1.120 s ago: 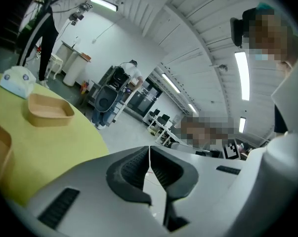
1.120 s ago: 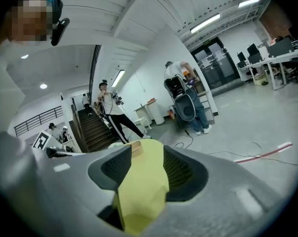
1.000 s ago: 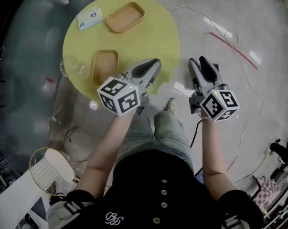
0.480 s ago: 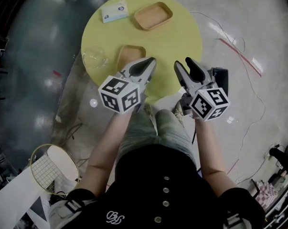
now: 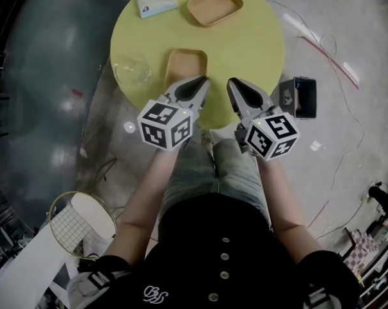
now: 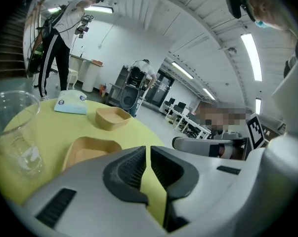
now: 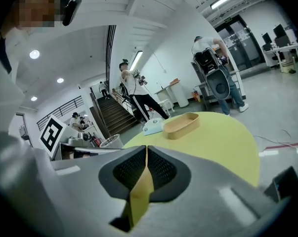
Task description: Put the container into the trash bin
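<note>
Two hand-held grippers hover side by side over the near edge of a round yellow table [image 5: 258,44]. The likely target, a shallow tan container [image 5: 186,66], lies on the table just beyond the left gripper [image 5: 203,80], untouched. A second tan container [image 5: 214,5] sits farther back, and a clear cup [image 5: 130,71] stands at the table's left edge.

The left gripper's jaws are pressed together with nothing between them. The right gripper's [image 5: 233,83] jaws are closing and are nearly together, also on nothing.

To do the pickup well, one gripper probably has to spread its jaws before going in, then take the container by its near wall, one jaw inside and one outside. It should then be carried level. The bin [image 5: 81,223], a wire basket, stands on the floor to the person's back left, well apart from the table, so a wide turn is likely needed.

Both forearms reach straight ahead, roughly parallel. The grippers point forward and slightly down, marker cubes facing up.
</note>
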A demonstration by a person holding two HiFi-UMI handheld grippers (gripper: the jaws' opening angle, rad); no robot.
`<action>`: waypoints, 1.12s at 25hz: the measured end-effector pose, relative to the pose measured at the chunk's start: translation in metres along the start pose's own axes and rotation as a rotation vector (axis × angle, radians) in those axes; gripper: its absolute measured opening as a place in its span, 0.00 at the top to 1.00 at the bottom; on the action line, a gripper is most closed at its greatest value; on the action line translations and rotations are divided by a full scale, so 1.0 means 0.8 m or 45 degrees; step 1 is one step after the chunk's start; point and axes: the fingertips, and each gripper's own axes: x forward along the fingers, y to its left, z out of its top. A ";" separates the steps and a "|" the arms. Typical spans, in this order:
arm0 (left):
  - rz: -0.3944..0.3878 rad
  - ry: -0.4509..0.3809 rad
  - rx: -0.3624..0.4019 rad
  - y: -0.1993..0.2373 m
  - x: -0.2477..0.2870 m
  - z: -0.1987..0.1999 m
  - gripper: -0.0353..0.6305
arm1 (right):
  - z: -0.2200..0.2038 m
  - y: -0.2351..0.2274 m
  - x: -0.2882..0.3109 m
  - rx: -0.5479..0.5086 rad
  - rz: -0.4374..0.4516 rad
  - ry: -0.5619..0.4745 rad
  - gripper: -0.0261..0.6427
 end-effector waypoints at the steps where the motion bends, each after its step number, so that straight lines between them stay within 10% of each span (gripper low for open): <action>1: 0.000 0.014 -0.004 0.002 0.001 -0.004 0.92 | -0.004 0.001 0.001 0.006 0.004 0.008 0.95; 28: 0.220 0.502 0.459 0.035 0.045 -0.071 0.77 | -0.044 -0.022 -0.008 0.139 -0.089 0.020 0.95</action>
